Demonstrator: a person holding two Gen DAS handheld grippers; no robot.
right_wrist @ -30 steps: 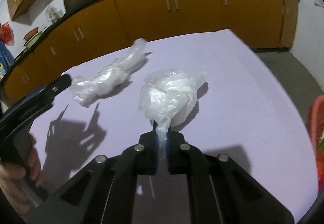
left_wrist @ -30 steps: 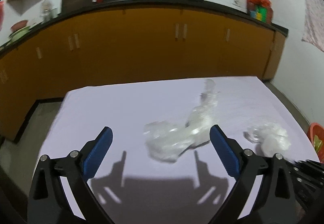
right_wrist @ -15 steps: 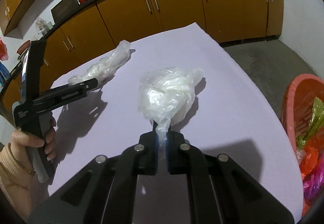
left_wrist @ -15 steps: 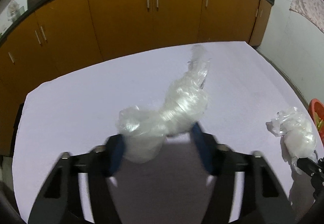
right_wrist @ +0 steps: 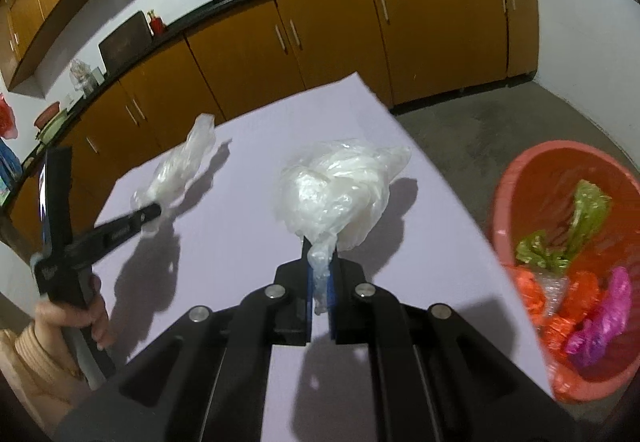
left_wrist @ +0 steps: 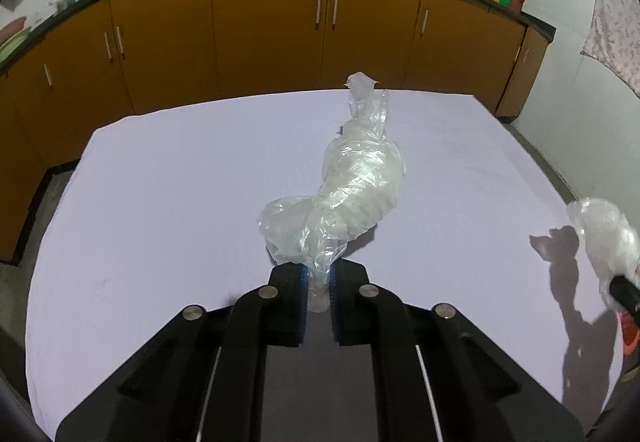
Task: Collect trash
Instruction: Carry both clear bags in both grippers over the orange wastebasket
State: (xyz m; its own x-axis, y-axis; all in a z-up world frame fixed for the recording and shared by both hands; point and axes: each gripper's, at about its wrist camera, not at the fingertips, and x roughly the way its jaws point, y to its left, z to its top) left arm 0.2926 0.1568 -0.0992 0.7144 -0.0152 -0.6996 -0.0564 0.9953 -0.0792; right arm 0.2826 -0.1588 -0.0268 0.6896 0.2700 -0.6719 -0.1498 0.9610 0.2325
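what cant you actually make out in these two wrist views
- Whether the long clear bag is off the table: left wrist view, shadow too slight to tell.
- Right gripper: left wrist view, blurred and cut by the edge.
- Bottom of the red basket: right wrist view, covered by colored bags.
- What the crumpled white bag holds: folds hide it.

Long clear bag (left_wrist: 352, 186) on lilac table (left_wrist: 160, 202)
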